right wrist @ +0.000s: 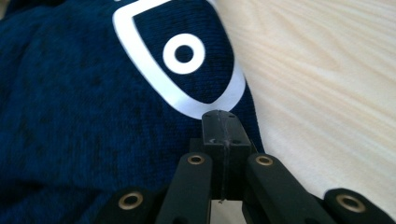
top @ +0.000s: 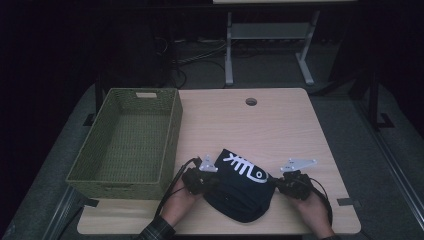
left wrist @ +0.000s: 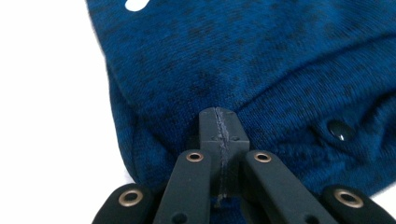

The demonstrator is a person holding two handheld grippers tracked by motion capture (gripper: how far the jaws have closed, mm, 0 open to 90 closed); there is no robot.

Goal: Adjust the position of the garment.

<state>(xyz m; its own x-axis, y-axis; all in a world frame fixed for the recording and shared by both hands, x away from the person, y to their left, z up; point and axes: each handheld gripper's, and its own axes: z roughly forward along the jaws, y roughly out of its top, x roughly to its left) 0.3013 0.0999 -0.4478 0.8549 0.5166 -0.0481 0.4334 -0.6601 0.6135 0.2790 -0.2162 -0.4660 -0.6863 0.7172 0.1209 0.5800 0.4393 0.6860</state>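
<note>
Green woven basket [top: 170, 131] sits beside the blue garment [top: 240, 187].

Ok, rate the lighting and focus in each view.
High view: dim and underexposed, the room black behind the table, the dark blue garment nearly featureless. Left gripper view: table blown out to white, knit sharp, tongs slightly soft. Right gripper view: evenly lit, white print crisp, wood grain blurred.

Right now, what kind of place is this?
Probably a lab or office workspace: a light wooden desk with a cable hole, cables on the floor, and another desk frame behind.
</note>
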